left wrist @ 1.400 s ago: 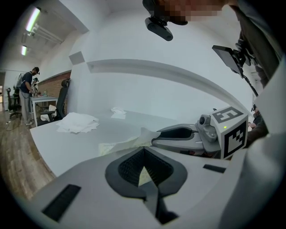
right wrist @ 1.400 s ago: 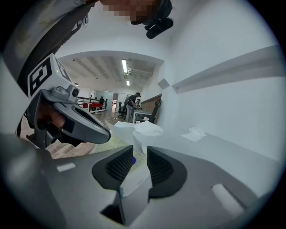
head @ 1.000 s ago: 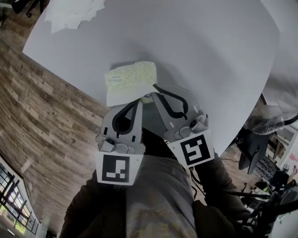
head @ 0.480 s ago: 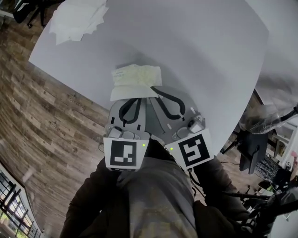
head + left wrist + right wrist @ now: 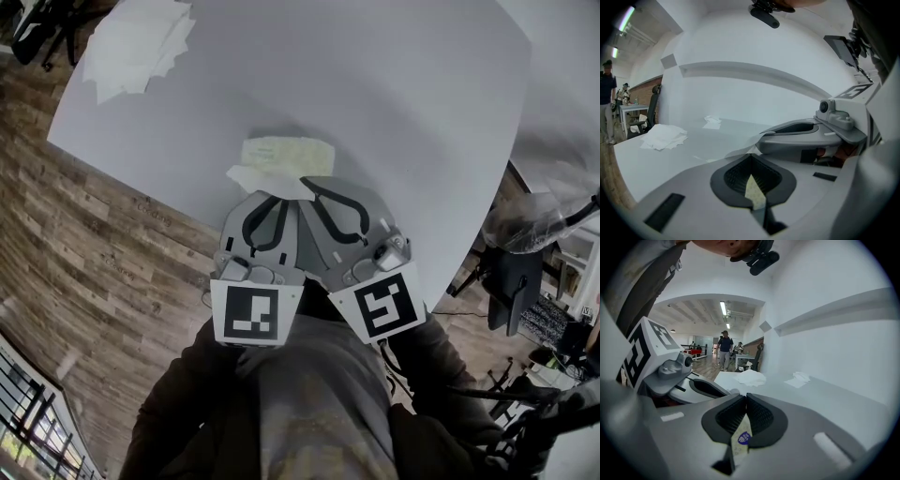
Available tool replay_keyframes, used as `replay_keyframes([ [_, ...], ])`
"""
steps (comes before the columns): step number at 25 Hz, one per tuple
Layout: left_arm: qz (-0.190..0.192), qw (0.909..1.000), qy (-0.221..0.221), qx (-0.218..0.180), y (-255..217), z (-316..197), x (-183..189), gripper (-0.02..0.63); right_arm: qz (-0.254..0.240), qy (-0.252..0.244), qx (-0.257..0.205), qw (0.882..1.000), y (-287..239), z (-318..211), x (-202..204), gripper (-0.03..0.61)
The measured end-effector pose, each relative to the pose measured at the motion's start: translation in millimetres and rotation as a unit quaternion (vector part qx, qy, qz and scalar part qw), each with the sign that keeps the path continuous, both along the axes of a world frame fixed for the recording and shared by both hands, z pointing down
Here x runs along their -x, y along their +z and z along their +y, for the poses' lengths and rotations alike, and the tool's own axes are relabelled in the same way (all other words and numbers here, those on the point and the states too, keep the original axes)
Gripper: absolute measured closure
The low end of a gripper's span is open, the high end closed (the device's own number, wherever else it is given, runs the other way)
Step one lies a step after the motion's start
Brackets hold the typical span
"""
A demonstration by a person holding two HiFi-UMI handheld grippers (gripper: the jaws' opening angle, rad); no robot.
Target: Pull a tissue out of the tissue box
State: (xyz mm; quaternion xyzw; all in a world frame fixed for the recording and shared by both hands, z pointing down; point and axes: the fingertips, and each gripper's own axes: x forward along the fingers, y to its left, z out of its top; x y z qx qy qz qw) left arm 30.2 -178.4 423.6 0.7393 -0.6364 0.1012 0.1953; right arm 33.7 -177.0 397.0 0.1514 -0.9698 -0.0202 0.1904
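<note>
Head view: pale yellow soft-plastic tissue pack (image 5: 289,152) sits centre frame at the near edge of the round light grey table (image 5: 394,112), touching the tips of both grippers, which lie side by side just below it.

Right gripper (image 5: 745,400): jaws pressed together on a thin edge of the tissue pack; a blue round logo shows on the pinched strip.

Left gripper (image 5: 750,159): jaws also closed, nipping a cream sliver. Its colour matches the pack, not the white sheet, so probably the pack's edge too; not certain.

One white tissue sheet (image 5: 265,178) lies crumpled at the pack's lower left corner, over the left gripper's tip. Whether one end remains inside the pack cannot be told.

Heap of loose white tissues (image 5: 136,47) at upper left of the table, well apart from the pack. Wood-plank floor (image 5: 84,234) at left.

Progress, as judged: pack secured, a sheet exposed beside it. Left to do: free one gripper, pinch that sheet, draw it clear.
</note>
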Motion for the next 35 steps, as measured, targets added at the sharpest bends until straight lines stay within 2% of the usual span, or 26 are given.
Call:
replay_keyframes([
  [8,-0.002,0.9998,0.022,0.002,-1.0,-4.4,-14.6,0.615,-0.015,0.020,0.022,0.999,-15.0,-1.2,-10.9,0.575],
  [12,-0.005,0.9997,0.023,-0.009,-14.7,0.4,-14.2,0.615,-0.054,0.021,0.037,0.998,-54.5,6.5,-9.9,0.575],
  [16,-0.005,0.9995,0.017,-0.027,-37.7,14.9,-8.2,0.615,-0.096,0.001,0.009,0.995,-106.1,26.4,-6.0,0.575],
  [21,-0.015,0.9992,-0.004,-0.036,-66.4,53.3,5.4,0.615,-0.141,-0.030,-0.016,0.989,-146.0,76.1,1.5,0.575],
  [26,-0.043,0.9976,-0.038,-0.039,-88.8,98.7,5.3,0.615,-0.180,-0.051,0.002,0.982,-162.5,123.4,-2.4,0.575],
  [29,-0.049,0.9954,-0.064,-0.052,-108.1,120.3,2.4,0.615,-0.187,-0.059,0.006,0.981,-172.7,140.6,-13.4,0.575],
  [33,-0.052,0.9911,-0.079,-0.094,-139.9,139.8,3.9,0.615,-0.180,-0.014,0.034,0.983,-179.2,145.2,-25.3,0.575],
  [35,-0.052,0.9898,-0.077,-0.108,-151.9,152.9,8.0,0.615,-0.191,0.010,0.044,0.981,-187.2,146.5,-24.5,0.575],
])
